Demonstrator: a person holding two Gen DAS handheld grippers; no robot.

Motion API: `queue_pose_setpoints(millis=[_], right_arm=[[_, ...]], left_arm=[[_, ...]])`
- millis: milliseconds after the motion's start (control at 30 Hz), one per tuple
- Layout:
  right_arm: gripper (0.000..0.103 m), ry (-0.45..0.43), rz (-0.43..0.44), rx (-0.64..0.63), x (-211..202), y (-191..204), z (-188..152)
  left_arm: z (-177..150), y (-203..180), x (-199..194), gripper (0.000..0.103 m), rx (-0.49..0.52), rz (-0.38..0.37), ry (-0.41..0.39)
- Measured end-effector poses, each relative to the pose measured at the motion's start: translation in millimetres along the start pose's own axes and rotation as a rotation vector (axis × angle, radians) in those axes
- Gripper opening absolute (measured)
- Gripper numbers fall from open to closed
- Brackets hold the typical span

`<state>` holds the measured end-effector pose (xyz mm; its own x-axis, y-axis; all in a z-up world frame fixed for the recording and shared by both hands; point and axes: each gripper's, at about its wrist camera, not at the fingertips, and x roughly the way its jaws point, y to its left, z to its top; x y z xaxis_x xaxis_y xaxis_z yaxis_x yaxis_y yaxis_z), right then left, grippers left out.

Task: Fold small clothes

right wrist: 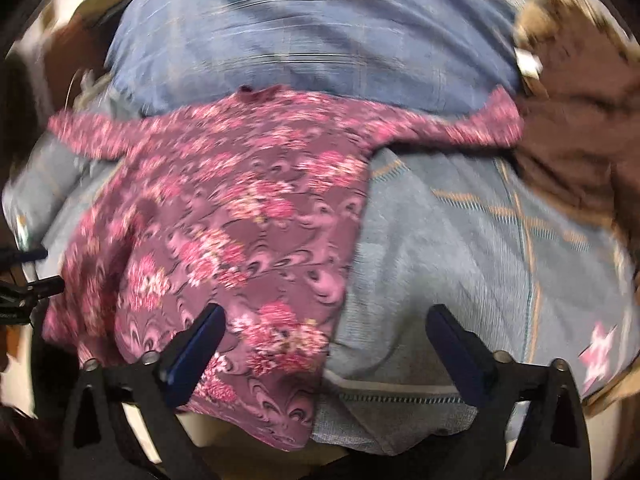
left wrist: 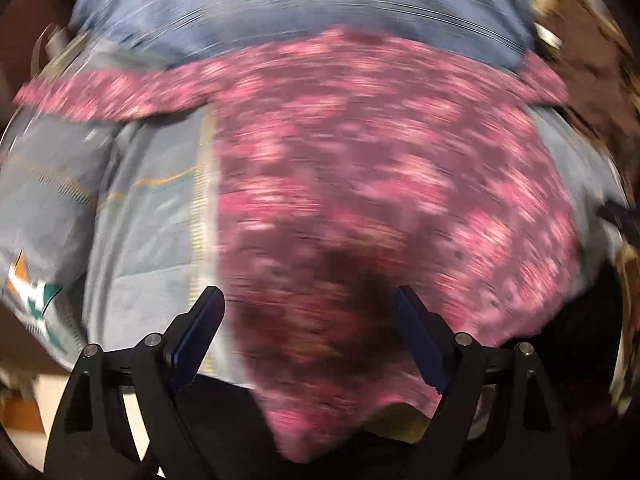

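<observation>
Garment: a small top [right wrist: 240, 208] in maroon cloth with a pink and white flower print and a scalloped pattern; both views are blurred, the left wrist view [left wrist: 360, 184] more so.
Shape: spread out flat, two short sleeves reaching out to either side at the far end, the body running toward the cameras.
Near hem: it hangs over the close edge of the surface, past the sheet's border.
Place: it lies on a grey-blue sheet [right wrist: 460, 248] with orange and teal lines and a star print near one corner.
Behind it: a blue pillow [right wrist: 320, 40] with thin stripes, touching the top's far edge at the neck.
Side: a brown patterned cloth [right wrist: 580, 128] to the right of the pillow; too blurred to tell more.
Containers: I cannot make out any in either view.
Left gripper [left wrist: 310, 300]: jaws spread wide, holding nothing; the top's near part shows between the two fingers.
Right gripper [right wrist: 326, 316]: jaws also spread wide, nothing held; its left finger is over the top's edge, its right finger over bare sheet.
Contact: whether either gripper touches the cloth, I cannot tell.
</observation>
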<state>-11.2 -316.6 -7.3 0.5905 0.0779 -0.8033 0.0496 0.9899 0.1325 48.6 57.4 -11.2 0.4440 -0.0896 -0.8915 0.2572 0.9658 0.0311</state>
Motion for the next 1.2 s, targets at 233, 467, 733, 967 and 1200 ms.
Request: queue_pose_setpoints(millis=[233, 467, 733, 967, 1200], right_arm=[[0.073, 0.076, 0.137, 0.065, 38.3, -2.2, -3.7], [0.053, 0.029, 0.182, 0.041, 56.4, 11.2, 3.0], [0.005, -0.034, 0.075, -0.136, 28.7, 5.8, 17.0], [0.011, 0.021, 0.135, 0.094, 32.5, -55.4, 32.5], [0.039, 0.049, 0.285, 0.209, 26.2, -57.2, 0.3]], left_arm=[[0.5, 41.5, 47.2, 0.087, -0.137, 0.051, 0.163], [-6.1, 49.5, 64.2, 0.087, -0.212, 0.009, 0.209], [5.2, 53.4, 58.4, 0.087, -0.229, 0.021, 0.217], [8.9, 50.0, 60.4, 0.087, -0.222, 0.029, 0.234], [-12.8, 23.2, 51.0, 0.089, -0.176, -0.093, 0.280]])
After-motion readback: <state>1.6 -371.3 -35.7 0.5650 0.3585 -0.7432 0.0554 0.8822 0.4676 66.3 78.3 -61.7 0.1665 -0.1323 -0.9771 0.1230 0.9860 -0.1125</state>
